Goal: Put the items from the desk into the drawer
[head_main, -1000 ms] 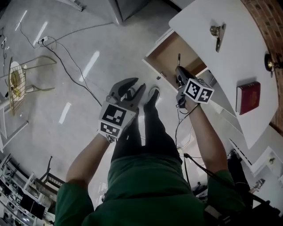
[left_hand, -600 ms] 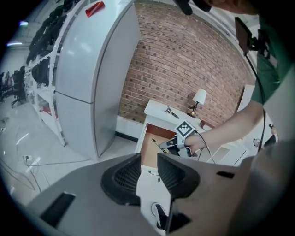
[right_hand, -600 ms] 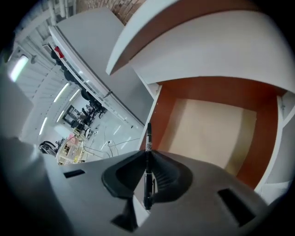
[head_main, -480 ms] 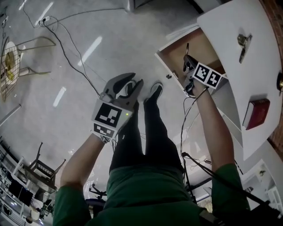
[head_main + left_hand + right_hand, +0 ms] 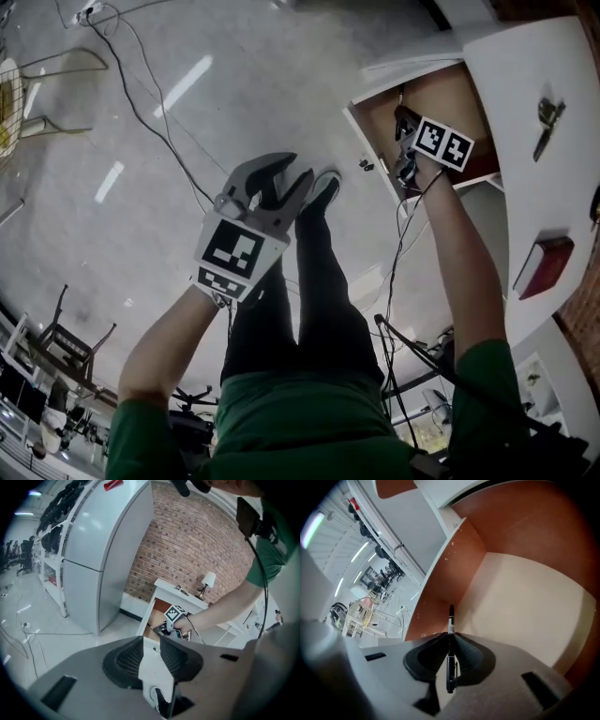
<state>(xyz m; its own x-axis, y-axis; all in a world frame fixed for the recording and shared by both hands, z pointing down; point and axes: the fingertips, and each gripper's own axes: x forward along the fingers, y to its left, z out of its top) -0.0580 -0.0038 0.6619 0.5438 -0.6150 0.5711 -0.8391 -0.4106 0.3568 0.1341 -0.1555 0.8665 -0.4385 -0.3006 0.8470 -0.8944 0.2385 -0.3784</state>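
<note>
And there was the right gripper (image 5: 451,638), well inside the open drawer (image 5: 525,602), its jaws clamped tight on a black pen (image 5: 451,619). The pen's long axis ran straight along the jaws, with the tip poking out ahead toward the corner where the brown side wall met the pale drawer bottom. That was the relation that mattered: the pen hung within the drawer's walls with bare drawer bottom ahead of it and nothing else lying there, so by my reading a simple release would land it inside.

The left gripper (image 5: 151,641) was out of this one. Its jaws stood apart with nothing between them, over the floor and well away from the drawer, so the right hand was plainly the nearer.

Up on the white table (image 5: 525,66) more waited: a red book (image 5: 542,267) and a small metal clip (image 5: 547,117), both well apart from either gripper.

As for writing, the pen carried a pale band with print on its barrel, too small to read. The book's cover showed no title I could make out.
</note>
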